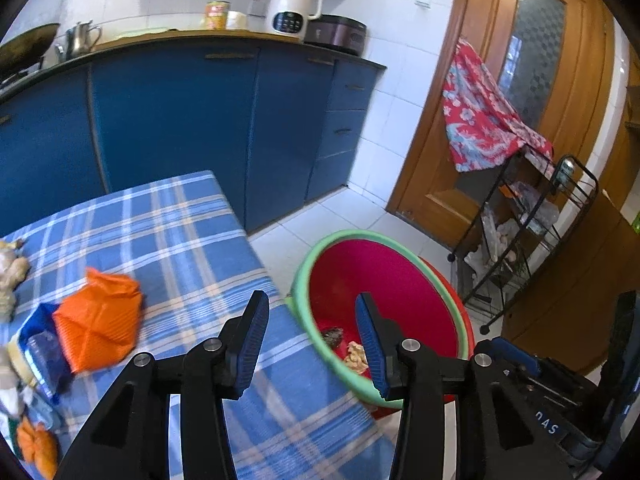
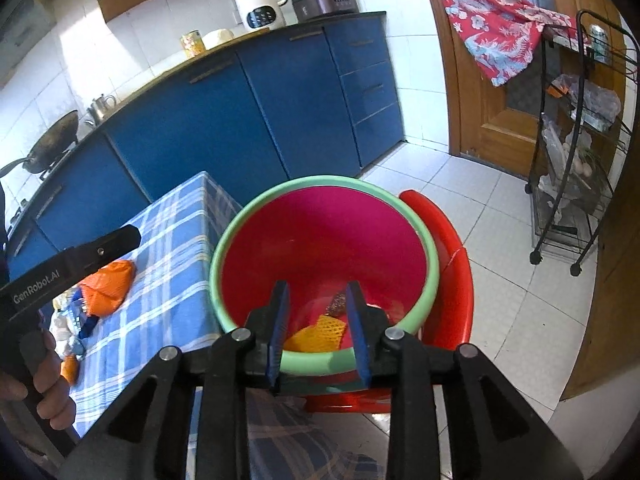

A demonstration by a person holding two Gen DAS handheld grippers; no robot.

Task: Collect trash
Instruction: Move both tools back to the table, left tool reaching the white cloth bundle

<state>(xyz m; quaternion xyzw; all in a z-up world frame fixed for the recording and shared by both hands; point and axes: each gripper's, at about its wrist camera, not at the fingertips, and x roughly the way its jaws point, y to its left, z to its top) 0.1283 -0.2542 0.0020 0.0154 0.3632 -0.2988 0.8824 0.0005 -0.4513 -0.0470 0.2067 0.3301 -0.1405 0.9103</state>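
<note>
A red basin with a green rim stands on a red stool beside the blue checked table. In it lie a yellow foam net, a dark scrap and a beige scrap. My right gripper hangs open over the basin's near side, with nothing between its fingers. My left gripper is open and empty above the table's edge next to the basin. On the table remain a crumpled orange net, a blue wrapper and more scraps at the left edge.
Ginger lies at the table's far left. Blue cabinets run behind the table, with a kettle and cooker on the counter. A black wire rack stands by a wooden door draped with a red cloth. White floor tiles lie between.
</note>
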